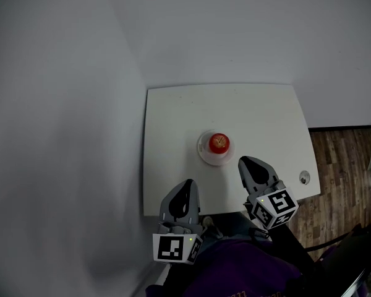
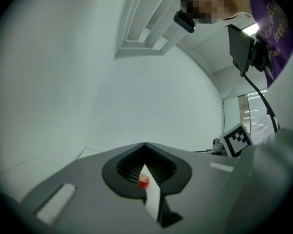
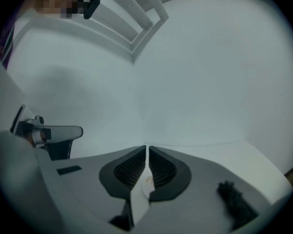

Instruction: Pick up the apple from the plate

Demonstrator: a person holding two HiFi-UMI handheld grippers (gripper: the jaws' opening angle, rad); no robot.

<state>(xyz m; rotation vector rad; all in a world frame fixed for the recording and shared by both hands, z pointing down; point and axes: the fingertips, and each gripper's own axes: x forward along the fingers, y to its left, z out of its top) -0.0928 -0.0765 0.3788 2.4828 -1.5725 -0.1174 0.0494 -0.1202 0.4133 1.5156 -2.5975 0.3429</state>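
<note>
White bench (image 1: 173,113), apple (image 1: 219,142) on plate (image 1: 204,152) mid-bench. Left hand-held gripper (image 1: 188,184), right hand-held gripper (image 1: 244,161): jaws together, empty, at near edge. Spread your jaws before straddling apple.

1. The left hand-held gripper (image 1: 187,185) is at the lower left of the head view and points forward, away from the person, roughly level.
2. Its jaws are closed, with the tips meeting and nothing gripped between them.
3. The left marker cube (image 1: 176,247) is at the rear of this unit, closest to the person's body.
4. The right hand-held gripper (image 1: 245,162) is beside the left one, set slightly further forward. It points forward, angles inward and tilts slightly down.
5. Its jaws are closed to a thin slit and hold nothing.
6. The right marker cube (image 1: 276,208) is at the rear of this unit.
7. The two units are apart and do not touch.
8. The person's purple-clad torso (image 1: 235,274) is directly behind both units.
</note>
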